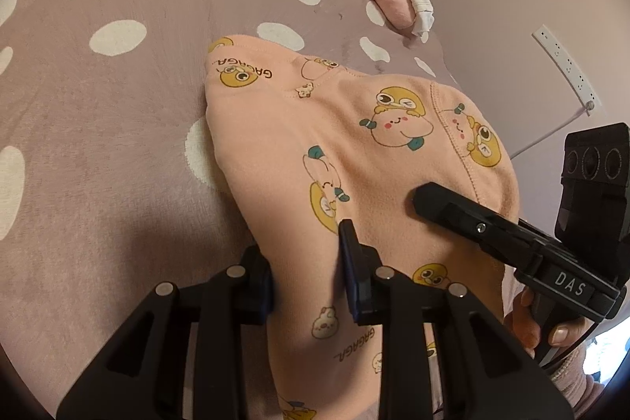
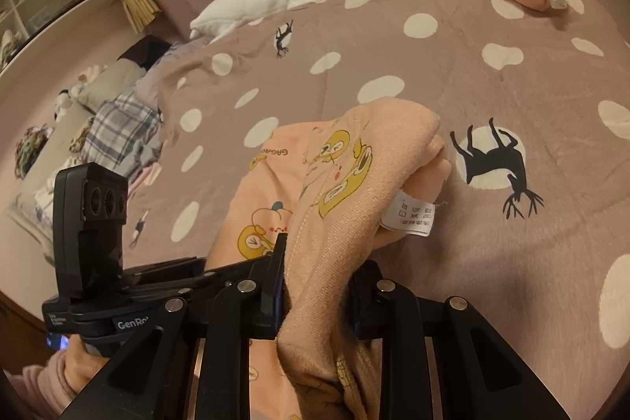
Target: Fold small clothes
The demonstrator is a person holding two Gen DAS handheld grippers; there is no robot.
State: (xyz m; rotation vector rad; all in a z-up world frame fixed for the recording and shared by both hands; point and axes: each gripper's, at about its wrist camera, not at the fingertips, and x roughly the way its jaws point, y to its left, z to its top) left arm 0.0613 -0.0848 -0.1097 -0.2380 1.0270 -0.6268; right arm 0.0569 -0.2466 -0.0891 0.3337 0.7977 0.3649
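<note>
Over the bed (image 2: 512, 85), both my grippers pinch the peach garment (image 1: 354, 152): left fingers (image 1: 348, 262) on one bunched edge, right fingers (image 2: 275, 278) on another. Risk: thick fabric slips out w/ uneven pull, so fold goes crooked.

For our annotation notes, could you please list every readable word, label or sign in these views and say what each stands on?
"GAGAGA": printed repeatedly on the peach cartoon-print garment.
"DAS": on the right gripper body.
"GenRo", cut off: on the left gripper's body; the small label beside it is too small to read.
Care tag on the garment: laundry symbols and tiny print, unreadable.
</note>
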